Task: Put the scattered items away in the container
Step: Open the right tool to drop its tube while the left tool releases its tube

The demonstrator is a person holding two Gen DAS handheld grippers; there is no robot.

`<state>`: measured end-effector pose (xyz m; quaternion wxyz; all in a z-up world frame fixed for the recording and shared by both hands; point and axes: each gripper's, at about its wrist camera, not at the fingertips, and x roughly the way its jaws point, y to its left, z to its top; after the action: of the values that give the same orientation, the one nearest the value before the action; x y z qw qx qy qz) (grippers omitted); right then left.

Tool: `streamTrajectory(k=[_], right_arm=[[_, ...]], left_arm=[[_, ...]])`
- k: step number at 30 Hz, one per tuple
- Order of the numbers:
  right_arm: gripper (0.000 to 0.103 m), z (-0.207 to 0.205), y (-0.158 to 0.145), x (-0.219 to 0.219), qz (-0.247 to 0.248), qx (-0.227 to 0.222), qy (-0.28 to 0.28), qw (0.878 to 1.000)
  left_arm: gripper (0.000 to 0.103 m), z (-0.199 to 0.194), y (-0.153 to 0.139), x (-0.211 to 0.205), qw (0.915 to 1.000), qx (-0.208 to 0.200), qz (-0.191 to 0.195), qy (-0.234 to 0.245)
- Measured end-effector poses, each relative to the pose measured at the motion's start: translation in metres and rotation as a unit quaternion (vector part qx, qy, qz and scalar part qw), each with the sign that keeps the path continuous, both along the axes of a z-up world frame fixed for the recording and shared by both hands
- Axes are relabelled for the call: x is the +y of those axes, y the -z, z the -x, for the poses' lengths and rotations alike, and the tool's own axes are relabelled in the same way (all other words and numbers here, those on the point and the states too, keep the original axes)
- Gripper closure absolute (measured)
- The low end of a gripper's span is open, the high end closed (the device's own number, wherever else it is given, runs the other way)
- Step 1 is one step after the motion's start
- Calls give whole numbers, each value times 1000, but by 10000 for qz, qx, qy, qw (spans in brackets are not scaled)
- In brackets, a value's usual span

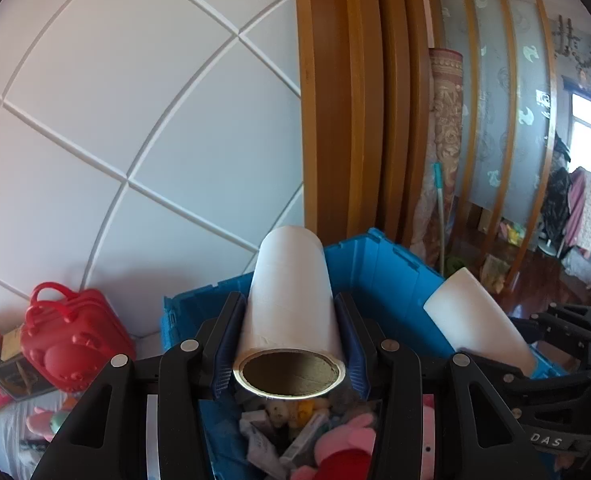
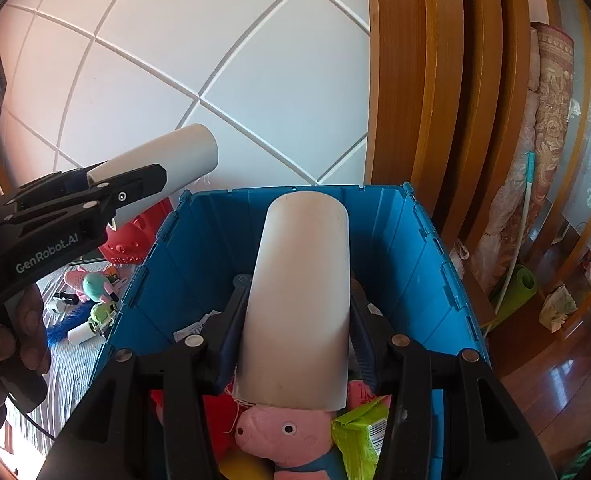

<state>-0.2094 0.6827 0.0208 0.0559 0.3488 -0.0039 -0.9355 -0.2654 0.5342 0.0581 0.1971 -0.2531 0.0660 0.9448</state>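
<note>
Left wrist view: my left tongs [image 1: 289,312] are clamped on a white paper roll [image 1: 291,296] with a cardboard core, held above the blue crate [image 1: 379,264]. My right tongs [image 2: 297,312] are clamped on a second white roll [image 2: 301,300] over the same crate; a pink pig plush [image 2: 283,436] lies below them.

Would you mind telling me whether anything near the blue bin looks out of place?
Yes: small toys and a little white bottle lie scattered on the striped surface left of the blue bin, not yet tidied in. Nothing looks spilled or broken.
</note>
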Motion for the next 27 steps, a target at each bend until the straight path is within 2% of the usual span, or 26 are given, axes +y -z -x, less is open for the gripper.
streamTrajectory(k=[15,16,17,18,19,21,27], right_arm=[[55,15,2,5,-51,-39,17,10000],[55,16,2,5,-33,-39,1,10000],[55,17,1,6,-25,-36,-3,10000],[52,18,2,6,-51,-64,-2,10000],[34,20,3,7,-93,-111,32,9999],[0,19,3,12,-42,-46,138,9999],[0,11,-2,10,-132,58,183,9997]], left_arm=[[58,15,2,14,10000,-22,94,6],[56,15,2,15,9999,14,133,-56],[49,15,0,16,9996,91,193,-169],[17,15,-2,17,9992,162,216,-283],[1,14,-4,15,9990,227,155,-351],[1,13,-7,12,9993,221,36,-301],[1,8,-7,7,9994,218,71,-263]])
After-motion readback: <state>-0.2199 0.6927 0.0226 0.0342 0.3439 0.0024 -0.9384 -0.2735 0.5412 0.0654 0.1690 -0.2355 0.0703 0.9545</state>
